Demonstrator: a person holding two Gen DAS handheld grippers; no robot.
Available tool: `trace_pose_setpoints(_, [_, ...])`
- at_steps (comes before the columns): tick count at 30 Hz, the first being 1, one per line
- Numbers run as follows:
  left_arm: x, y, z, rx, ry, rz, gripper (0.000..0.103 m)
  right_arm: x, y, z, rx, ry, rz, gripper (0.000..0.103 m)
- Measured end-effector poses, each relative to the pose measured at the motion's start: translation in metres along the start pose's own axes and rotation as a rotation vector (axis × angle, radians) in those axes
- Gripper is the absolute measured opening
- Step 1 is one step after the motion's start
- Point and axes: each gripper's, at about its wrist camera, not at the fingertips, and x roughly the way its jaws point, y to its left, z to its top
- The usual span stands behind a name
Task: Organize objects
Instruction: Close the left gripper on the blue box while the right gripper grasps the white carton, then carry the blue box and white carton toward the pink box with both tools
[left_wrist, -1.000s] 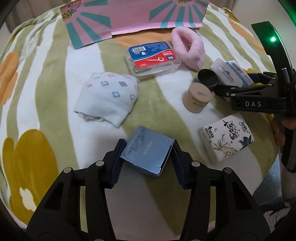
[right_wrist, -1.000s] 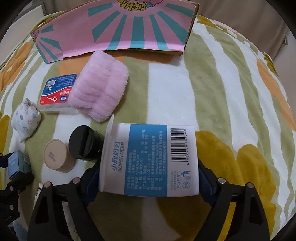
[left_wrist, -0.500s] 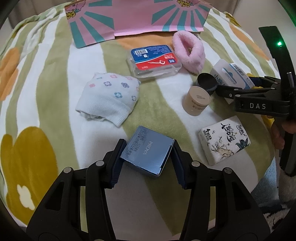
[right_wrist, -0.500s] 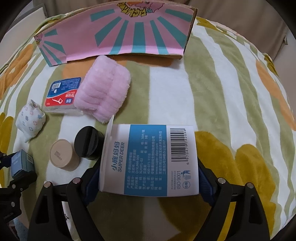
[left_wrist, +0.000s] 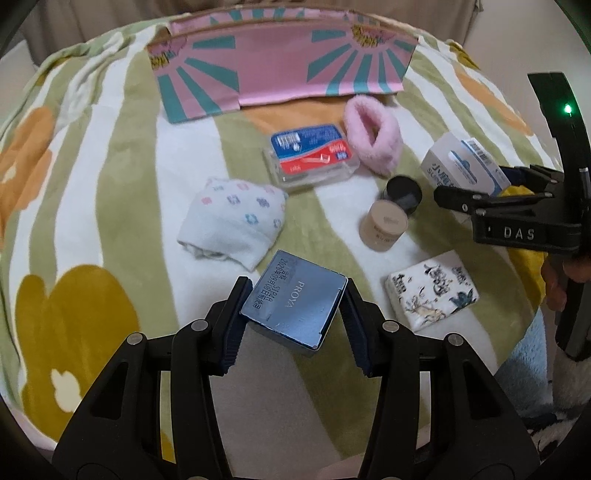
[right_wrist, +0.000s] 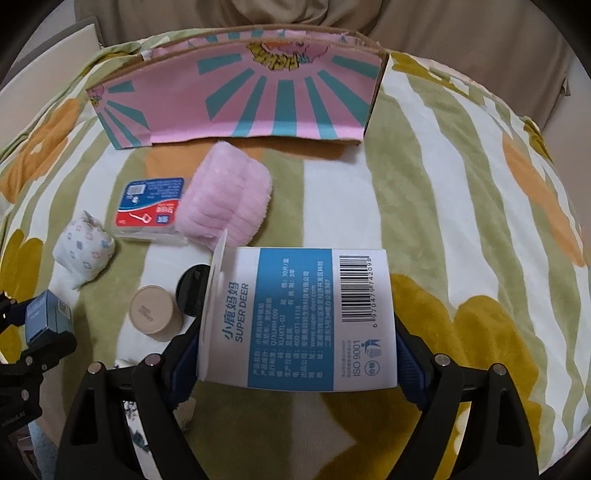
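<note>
Blue box (left_wrist: 295, 304) is sitting crooked in my left fingers (left_wrist: 236, 314) while my right fingers (right_wrist: 410, 365) are squeezing the white box (right_wrist: 295, 317), so either may be slipping onto the blanket (left_wrist: 110, 184).

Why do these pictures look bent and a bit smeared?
Both views come through fisheye lenses, so the striped blanket bulges and the corners go dark. Left wrist view: the floss box looks smeared. Right wrist view: the white carton's print reads sharp.
</note>
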Motion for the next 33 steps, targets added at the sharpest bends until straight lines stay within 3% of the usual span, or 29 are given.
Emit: trace_pose_setpoints(33, [-0.094,-0.016,0.044,0.048,-0.207,0.046,0.045,-0.101,0.019,0.013,-0.076,-0.177,0.004,0.085])
